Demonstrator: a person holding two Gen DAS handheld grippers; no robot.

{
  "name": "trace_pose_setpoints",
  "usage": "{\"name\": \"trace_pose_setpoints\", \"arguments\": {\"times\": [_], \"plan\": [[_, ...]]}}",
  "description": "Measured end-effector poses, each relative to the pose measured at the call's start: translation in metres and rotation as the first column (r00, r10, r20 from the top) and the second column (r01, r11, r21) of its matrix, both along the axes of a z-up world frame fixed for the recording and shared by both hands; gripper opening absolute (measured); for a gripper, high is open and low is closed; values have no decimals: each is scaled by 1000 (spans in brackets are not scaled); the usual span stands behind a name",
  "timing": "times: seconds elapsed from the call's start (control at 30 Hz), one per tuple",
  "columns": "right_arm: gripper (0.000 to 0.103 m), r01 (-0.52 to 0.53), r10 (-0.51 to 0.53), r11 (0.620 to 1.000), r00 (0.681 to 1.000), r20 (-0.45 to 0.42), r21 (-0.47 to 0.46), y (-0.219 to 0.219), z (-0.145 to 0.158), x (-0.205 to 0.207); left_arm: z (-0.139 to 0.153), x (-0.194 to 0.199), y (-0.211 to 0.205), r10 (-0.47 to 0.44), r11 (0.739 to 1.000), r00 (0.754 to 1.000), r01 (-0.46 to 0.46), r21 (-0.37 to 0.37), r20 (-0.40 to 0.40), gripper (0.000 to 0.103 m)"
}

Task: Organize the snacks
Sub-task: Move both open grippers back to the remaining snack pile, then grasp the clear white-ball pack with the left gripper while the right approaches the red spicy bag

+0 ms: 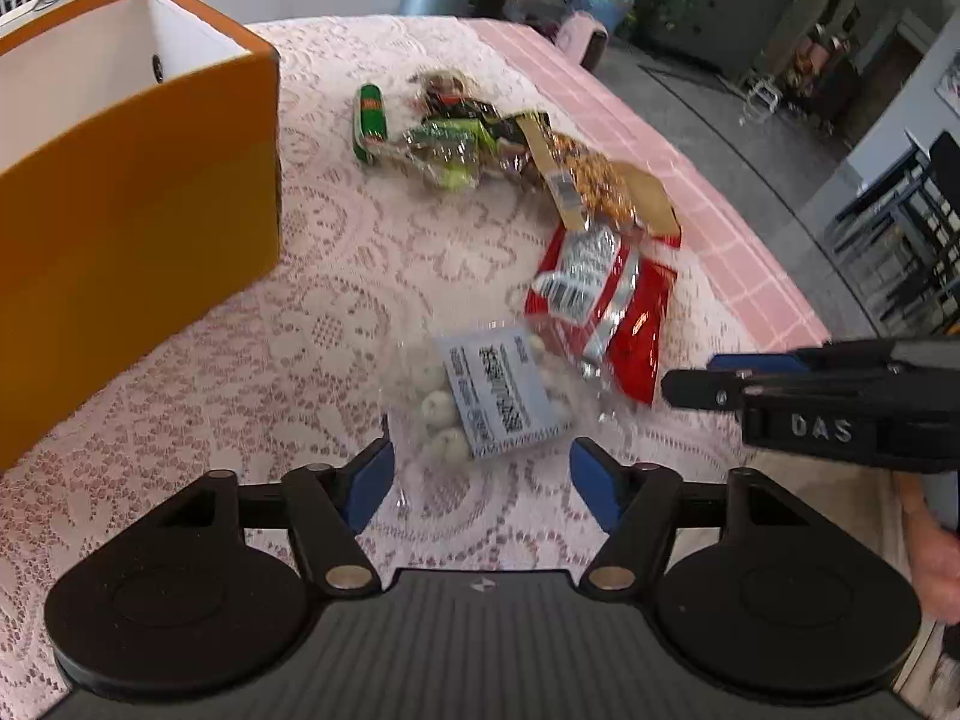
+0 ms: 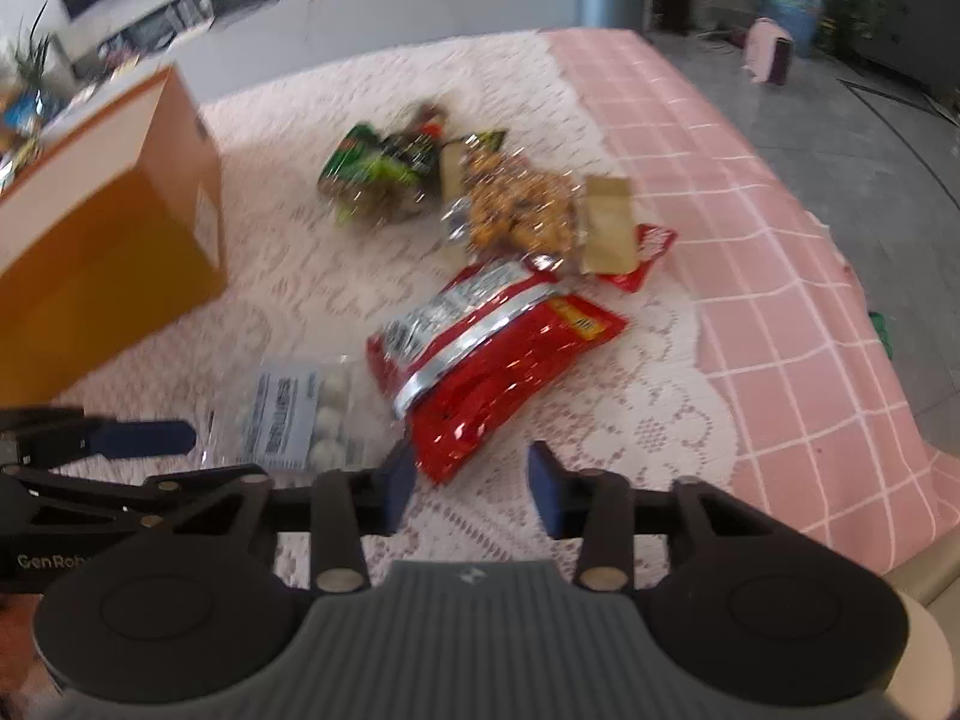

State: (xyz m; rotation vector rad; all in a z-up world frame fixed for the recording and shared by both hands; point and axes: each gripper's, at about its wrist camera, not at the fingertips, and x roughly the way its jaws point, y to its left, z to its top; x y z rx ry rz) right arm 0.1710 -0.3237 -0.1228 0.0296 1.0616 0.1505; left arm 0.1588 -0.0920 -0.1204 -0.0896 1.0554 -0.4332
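Left gripper (image 1: 482, 483), jaws spread, faces the clear bag (image 1: 486, 390) dead ahead — right gripper (image 2: 470, 486), also spread, nearer the red bag (image 2: 486, 354).

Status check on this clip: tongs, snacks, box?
Left tongs open, at clear pack of white balls. Right tongs open, at red bag. Orange box open, nothing in the way.

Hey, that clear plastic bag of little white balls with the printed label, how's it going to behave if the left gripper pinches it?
The clear plastic bag of white balls looks thin and crinkly, so it will probably sag. The loose round pieces may shift inside. Its glossy film could slip between the open left gripper fingers.
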Motion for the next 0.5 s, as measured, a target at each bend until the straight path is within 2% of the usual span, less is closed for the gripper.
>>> {"name": "trace_pose_setpoints", "arguments": {"times": [0.03, 0.07, 0.2, 0.3, 0.37, 0.43, 0.5], "plan": [[21, -2, 2, 1000, 1000, -7, -22, 3, -2, 0, -1, 0, -2, -9, 1000, 1000, 9, 13, -7, 73], [20, 0, 0, 999, 1000, -11, -43, 4, -2, 0, -3, 0, -2, -13, 1000, 1000, 13, 27, -10, 73], [19, -14, 12, 995, 1000, -22, -101, 11, -5, 1, -8, -2, -1, -15, 998, 1000, 16, 53, -26, 61], [19, -72, 65, 988, 996, -58, -133, 20, -10, 3, -8, -2, 0, -8, 998, 1000, 9, 67, -21, 45], [19, -96, 87, 984, 994, -63, -150, 25, -12, 4, -8, -1, 2, 4, 996, 1000, -2, 85, -19, 27], [19, -104, 95, 982, 994, -62, -160, 28, -12, 4, -9, 1, 6, 20, 996, 1000, -18, 92, -23, 16], [19, -107, 98, 981, 993, -64, -161, 29, -13, 5, -10, 2, 12, 41, 996, 999, -38, 78, -28, 12]]}}
